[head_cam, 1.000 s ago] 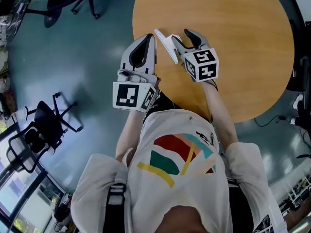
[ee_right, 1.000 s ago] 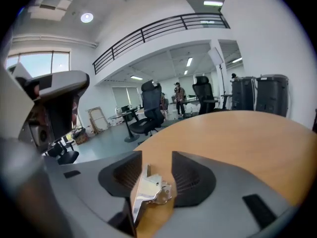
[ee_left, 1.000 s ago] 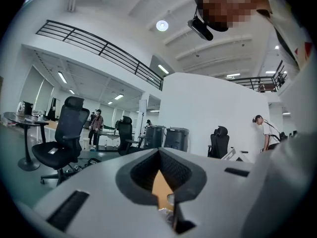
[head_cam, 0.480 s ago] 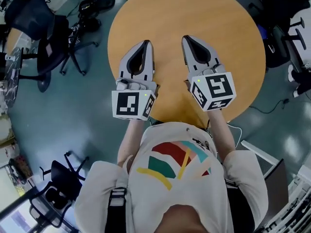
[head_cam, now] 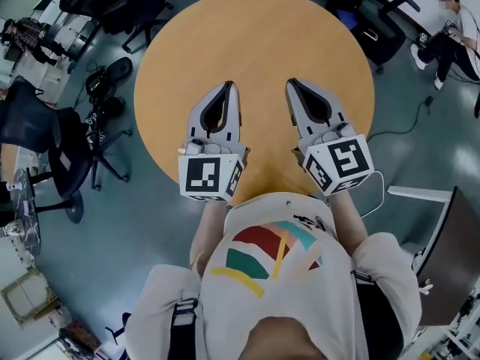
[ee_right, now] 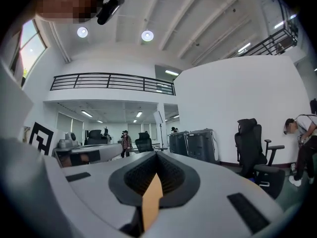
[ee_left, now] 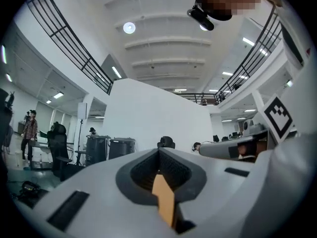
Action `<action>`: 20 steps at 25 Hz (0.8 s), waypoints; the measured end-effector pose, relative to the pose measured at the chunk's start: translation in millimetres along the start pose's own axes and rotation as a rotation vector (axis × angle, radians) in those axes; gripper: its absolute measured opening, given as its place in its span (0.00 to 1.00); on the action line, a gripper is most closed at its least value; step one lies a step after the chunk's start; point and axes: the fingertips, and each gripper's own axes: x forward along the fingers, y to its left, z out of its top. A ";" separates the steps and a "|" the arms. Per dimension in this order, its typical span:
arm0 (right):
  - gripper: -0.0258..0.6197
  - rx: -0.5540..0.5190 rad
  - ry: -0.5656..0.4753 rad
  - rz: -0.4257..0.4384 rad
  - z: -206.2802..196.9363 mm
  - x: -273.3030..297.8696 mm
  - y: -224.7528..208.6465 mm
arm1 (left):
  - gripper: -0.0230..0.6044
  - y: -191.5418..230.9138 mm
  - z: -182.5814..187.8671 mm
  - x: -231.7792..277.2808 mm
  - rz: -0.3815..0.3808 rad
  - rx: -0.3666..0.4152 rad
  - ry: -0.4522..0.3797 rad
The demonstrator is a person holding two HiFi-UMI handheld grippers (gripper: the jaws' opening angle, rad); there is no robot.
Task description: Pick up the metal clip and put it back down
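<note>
I am holding the left tongs (head_cam: 226, 88) and right tongs (head_cam: 293, 84) clenched and empty, side by side over the worktop (head_cam: 255, 36) toward 6 o'clock. The clip is showing nowhere, so I am judging it best to find it before opening.

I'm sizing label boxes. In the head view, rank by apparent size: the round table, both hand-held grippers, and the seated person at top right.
Largest: round table.
Next: left hand-held gripper and right hand-held gripper, which look alike, so unranked.
Smallest: seated person, though farthest from the camera, so only in appearance.
</note>
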 end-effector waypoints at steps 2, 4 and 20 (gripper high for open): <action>0.06 0.017 0.019 -0.008 -8.8 -9.2 -8.2 | 0.10 -13.1 -0.5 3.8 -0.018 0.004 0.006; 0.06 0.026 0.033 -0.018 -15.5 -16.9 -14.5 | 0.10 -20.8 -2.2 7.1 -0.024 0.019 0.009; 0.06 0.014 0.049 0.029 -26.7 -6.9 12.0 | 0.10 -1.5 -15.0 -9.6 0.032 0.006 0.020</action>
